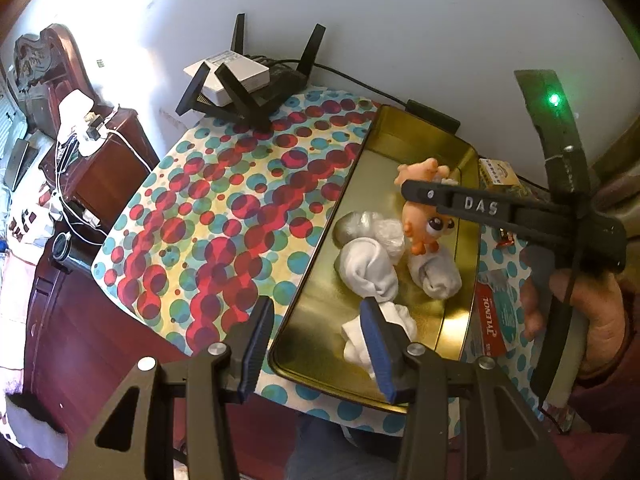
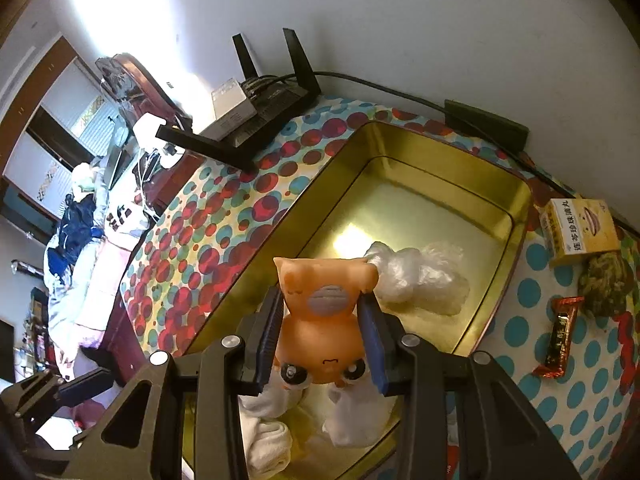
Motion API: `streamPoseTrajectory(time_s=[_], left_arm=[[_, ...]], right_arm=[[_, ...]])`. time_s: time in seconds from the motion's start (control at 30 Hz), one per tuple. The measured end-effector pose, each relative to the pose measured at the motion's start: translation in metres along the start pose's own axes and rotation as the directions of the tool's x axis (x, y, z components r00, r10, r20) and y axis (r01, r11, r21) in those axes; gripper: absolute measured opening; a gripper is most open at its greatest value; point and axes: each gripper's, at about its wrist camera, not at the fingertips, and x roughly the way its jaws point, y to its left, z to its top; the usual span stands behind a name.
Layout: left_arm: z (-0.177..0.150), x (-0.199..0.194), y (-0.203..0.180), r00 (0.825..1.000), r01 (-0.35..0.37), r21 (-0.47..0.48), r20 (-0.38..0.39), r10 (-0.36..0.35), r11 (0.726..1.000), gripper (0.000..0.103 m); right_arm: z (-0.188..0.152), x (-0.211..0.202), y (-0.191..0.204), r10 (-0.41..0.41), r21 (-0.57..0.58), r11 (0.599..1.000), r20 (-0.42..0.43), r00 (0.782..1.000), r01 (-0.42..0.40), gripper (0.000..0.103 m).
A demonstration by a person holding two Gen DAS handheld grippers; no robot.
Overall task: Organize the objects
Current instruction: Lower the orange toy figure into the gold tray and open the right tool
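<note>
The right tool (image 2: 322, 340) is clamped on an orange toy animal (image 2: 324, 320), its blue pads pressing the figure's flanks; the toy hangs head toward the camera, face upside down in the right wrist view, above the near end of a gold-coloured metal tin (image 2: 516, 216); from the left wrist view the same toy (image 1: 426, 220) sits under the black finger marked DAS, over the tin's middle; whether it touches anything beneath it I cannot tell. The left tool (image 1: 316, 348) has its fingers apart with nothing between them, straddling the tin's near left wall (image 1: 304, 300); one pad stands outside over the cloth, the other inside over a rolled white sock (image 1: 384, 332).

Inside the tin lie more rolled white socks (image 1: 368, 268), (image 1: 436, 276) and a crumpled clear plastic bag (image 2: 416, 276) toward the far end. The tin rests on a worktop covered by a cloth of red and teal dots (image 1: 224, 216); a black router (image 1: 256, 84) with upright antennas stands at the far edge with a white box on top. To the right of the tin lie a small yellow carton (image 2: 580, 232), a dark mottled lump (image 2: 604, 288), a red-orange wrapped snack bar (image 2: 560, 336) and a Tylenol box (image 1: 494, 316); a person's hand (image 1: 592, 320) holds the right tool's handle.
</note>
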Motion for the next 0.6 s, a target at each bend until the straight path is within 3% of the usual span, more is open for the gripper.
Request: streamPoseTrajectory(time_s=[0.07,0.13,0.2,0.3,0.43,0.53,0.6], left_arm=[[0.004,0.0,-0.002,1.0,0.003,0.006,0.007,-0.003,1.0,0.046],[0.009,0.0,-0.006,1.0,0.012,0.015,0.016,-0.012,1.0,0.046],[0.016,0.002,-0.013,0.999,0.019,0.036,0.026,-0.02,0.999,0.046],[0.029,0.003,-0.028,0.998,0.031,0.076,0.045,-0.035,0.997,0.046],[0.044,0.002,-0.056,0.994,0.067,0.129,0.079,-0.078,0.989,0.046],[0.051,0.004,-0.078,0.991,0.084,0.17,0.089,-0.1,0.982,0.046],[0.056,0.007,-0.093,0.989,0.1,0.198,0.09,-0.119,0.975,0.046]], right_arm=[[-0.001,0.002,-0.001,0.005,0.007,1.0,-0.006,1.0,-0.005,0.04],[-0.003,-0.002,-0.002,0.008,0.014,1.0,0.003,1.0,-0.009,0.051],[-0.005,-0.014,-0.006,0.01,0.025,1.0,0.033,0.999,-0.011,0.062],[-0.013,-0.042,-0.017,-0.001,0.028,1.0,0.097,0.995,-0.002,0.067],[-0.031,-0.083,-0.056,-0.133,0.092,0.989,0.193,0.972,0.117,0.073],[-0.045,-0.107,-0.095,-0.273,0.176,0.956,0.245,0.93,0.234,0.073],[-0.052,-0.114,-0.124,-0.349,0.229,0.927,0.233,0.908,0.298,0.073]])
